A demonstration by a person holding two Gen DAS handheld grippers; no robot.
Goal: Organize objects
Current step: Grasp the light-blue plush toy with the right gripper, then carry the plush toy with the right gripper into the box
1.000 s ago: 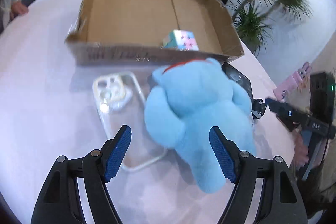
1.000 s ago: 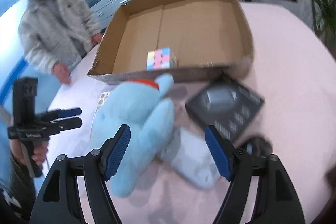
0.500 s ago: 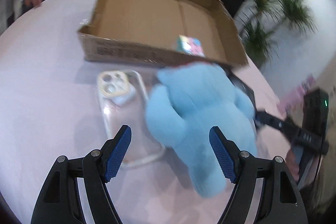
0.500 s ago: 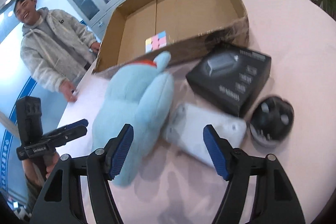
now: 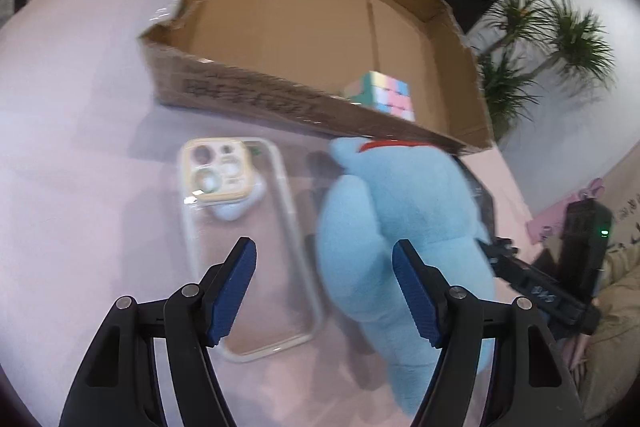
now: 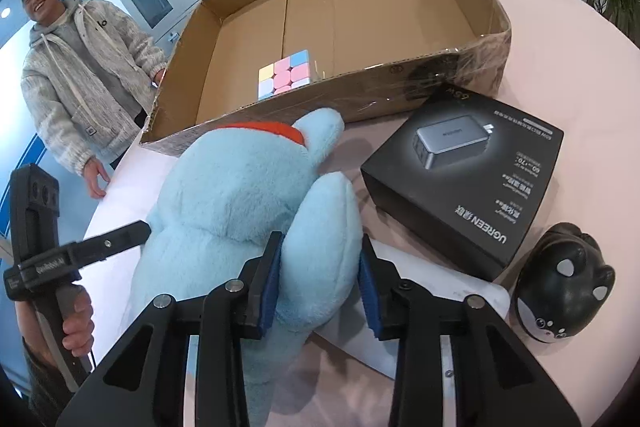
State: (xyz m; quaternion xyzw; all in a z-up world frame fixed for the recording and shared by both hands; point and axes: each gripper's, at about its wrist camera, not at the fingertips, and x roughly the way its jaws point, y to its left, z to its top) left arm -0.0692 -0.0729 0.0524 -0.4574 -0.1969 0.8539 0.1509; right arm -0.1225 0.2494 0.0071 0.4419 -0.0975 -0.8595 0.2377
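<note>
Your right gripper (image 6: 320, 279) just closing, clamped on a limb of the blue plush toy (image 6: 240, 195) lying before the cardboard box (image 6: 400, 83), your left gripper (image 5: 324, 287) narrowing, unclenched above the clear phone case (image 5: 248, 243), pastel cube (image 6: 286, 75) inside the box

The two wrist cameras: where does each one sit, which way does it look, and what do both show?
Left wrist: on the left gripper, angled down at the phone case; its jaws are open, closing lately.
Right wrist: on the right gripper, angled down; its jaws have just closed on the plush.
Shared: plush, box, cube, and each other's gripper.
</note>
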